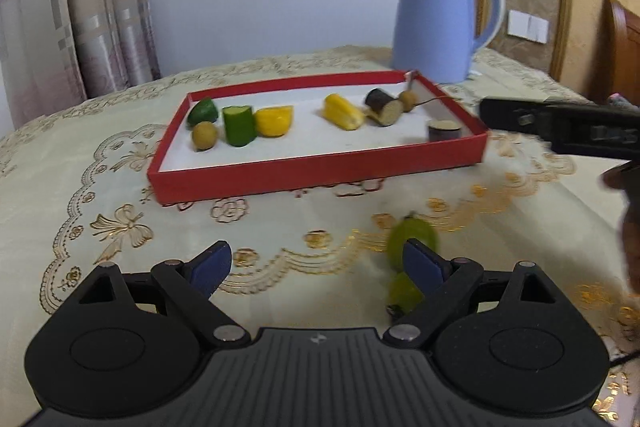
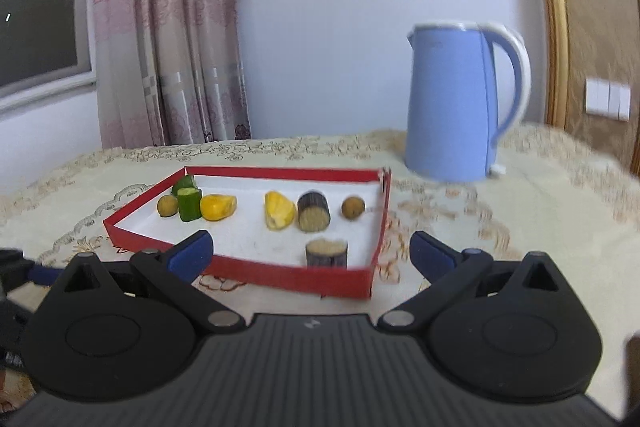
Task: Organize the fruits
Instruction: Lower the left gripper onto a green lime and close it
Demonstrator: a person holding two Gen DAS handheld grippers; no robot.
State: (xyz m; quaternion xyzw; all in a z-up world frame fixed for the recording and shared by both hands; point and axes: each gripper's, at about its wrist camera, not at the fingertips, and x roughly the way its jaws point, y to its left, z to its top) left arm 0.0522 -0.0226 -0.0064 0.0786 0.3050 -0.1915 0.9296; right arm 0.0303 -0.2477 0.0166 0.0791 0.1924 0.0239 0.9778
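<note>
A red tray (image 1: 320, 169) with a white floor lies on the tablecloth; it also shows in the right wrist view (image 2: 280, 273). It holds green pieces (image 1: 239, 125), yellow pieces (image 1: 274, 121), brown round fruits (image 1: 205, 135) and dark cut pieces (image 1: 444, 131). Green grapes (image 1: 412, 239) lie on the cloth in front of the tray, partly behind my left gripper's right finger. My left gripper (image 1: 318, 265) is open and empty, near the grapes. My right gripper (image 2: 312, 253) is open and empty, just before the tray's near edge; it also shows at the right in the left wrist view (image 1: 560, 125).
A blue kettle (image 1: 440, 19) stands behind the tray's right corner, also in the right wrist view (image 2: 460, 103). Curtains (image 2: 168, 47) hang at the back left. A wooden chair back (image 1: 620, 43) is at the far right. The table has an embroidered cream cloth (image 1: 120, 227).
</note>
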